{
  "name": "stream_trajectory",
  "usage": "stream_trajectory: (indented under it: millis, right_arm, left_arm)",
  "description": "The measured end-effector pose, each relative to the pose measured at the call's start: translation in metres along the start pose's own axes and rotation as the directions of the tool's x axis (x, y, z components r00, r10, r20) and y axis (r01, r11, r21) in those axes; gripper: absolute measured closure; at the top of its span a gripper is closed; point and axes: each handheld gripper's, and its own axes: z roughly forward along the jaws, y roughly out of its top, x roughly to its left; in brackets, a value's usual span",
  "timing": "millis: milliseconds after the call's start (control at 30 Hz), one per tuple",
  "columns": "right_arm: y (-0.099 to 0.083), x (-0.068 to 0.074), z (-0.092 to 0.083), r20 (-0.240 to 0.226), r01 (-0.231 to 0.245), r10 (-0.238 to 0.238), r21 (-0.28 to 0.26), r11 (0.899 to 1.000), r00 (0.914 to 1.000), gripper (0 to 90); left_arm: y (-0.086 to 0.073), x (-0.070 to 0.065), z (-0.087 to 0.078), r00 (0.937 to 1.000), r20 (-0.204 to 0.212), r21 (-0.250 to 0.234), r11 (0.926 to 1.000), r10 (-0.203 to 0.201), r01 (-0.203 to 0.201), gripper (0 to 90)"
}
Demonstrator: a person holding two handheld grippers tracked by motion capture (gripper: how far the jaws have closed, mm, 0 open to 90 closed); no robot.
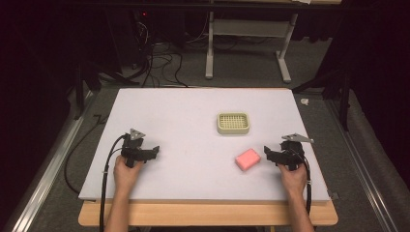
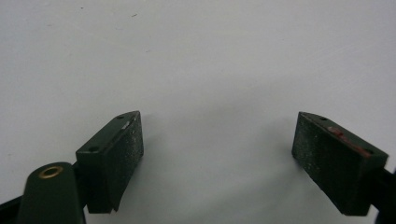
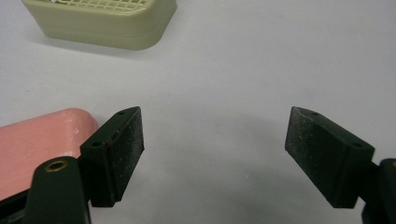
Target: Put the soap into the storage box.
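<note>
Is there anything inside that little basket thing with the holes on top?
The basket has a grid top, and nothing sits on it. What lies beneath the grid is too small and covered to tell. The pink soap lies apart, on the table.

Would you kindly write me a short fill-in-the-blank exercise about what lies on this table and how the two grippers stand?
1. The block lying nearest the right gripper is coloured ____.
2. The cream soap dish has a top shaped like a ____.
3. The jaws of the left gripper stand ____.
4. The pink block and the dish are ____ each other.

Missing words: pink; grid; open; apart from
</note>
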Motion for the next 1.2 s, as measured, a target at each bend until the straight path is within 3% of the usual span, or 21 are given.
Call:
stream_trajectory:
  millis: [933,1200]
  right_arm:
    - [-0.018,0.02,-0.021,-0.042,0.005,-0.006,-0.044,0.999,0.9991,21.5]
    - [-0.02,0.029,-0.028,-0.082,0.028,-0.034,-0.066,0.997,0.9961,19.9]
  left_arm:
    - [0.0,0.0,0.0,1.0,0.0,0.0,1.0,0.0,0.0,16.9]
    - [0.0,0.0,0.0,1.0,0.0,0.0,1.0,0.0,0.0,16.9]
